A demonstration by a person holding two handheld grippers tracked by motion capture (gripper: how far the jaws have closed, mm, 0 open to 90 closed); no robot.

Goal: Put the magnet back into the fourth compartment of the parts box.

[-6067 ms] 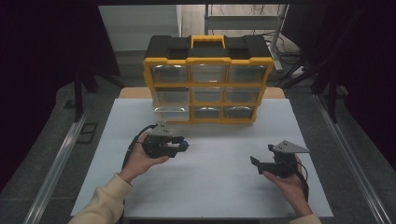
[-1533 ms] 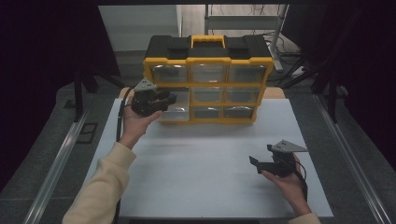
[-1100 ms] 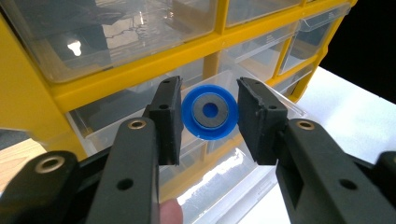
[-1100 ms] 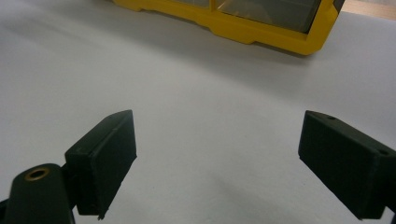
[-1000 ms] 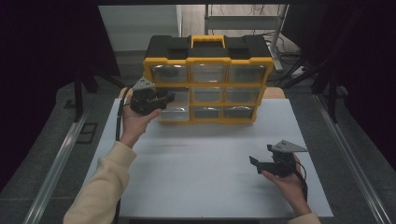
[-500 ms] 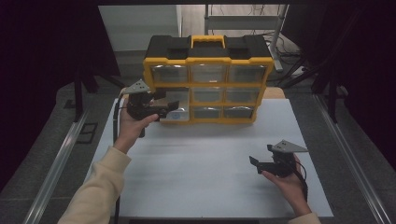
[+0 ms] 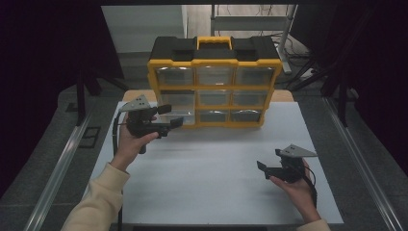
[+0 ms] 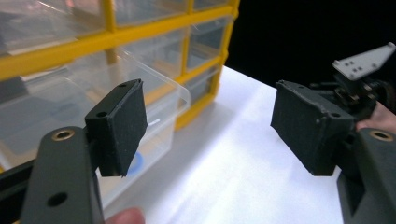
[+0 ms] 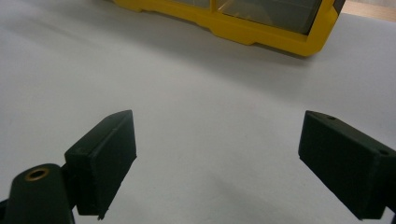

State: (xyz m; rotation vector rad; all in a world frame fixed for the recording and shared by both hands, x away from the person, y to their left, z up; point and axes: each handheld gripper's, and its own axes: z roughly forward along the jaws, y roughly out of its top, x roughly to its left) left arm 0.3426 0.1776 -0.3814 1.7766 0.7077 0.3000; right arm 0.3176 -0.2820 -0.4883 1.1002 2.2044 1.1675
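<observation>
A yellow and black drawer organizer [image 7: 215, 86] with clear drawers stands at the table's far side. One clear drawer [image 8: 154, 93] in its left column stands pulled out a little, with something blue inside. My left gripper [image 7: 171, 116] hovers just in front of that column, pulled back from the drawer [image 7: 179, 111]. Its jaws have just been opening wide, then eased in slightly. In the left gripper view the gripper [image 8: 205, 107] stands open with nothing between its pads. My right gripper [image 7: 268, 161] rests low over the white mat at the near right, open and empty [image 9: 219, 135].
A white mat [image 7: 216, 168] covers the table between both hands. The organizer's yellow base [image 9: 261, 32] lies ahead of the right gripper. In the left gripper view the right gripper [image 8: 359, 79] shows far off. Metal rails [image 7: 62, 163] run along the table's sides.
The left gripper has let go of the drawer front, spread its jaws and drawn back toward the near side. The right hand has kept still.
</observation>
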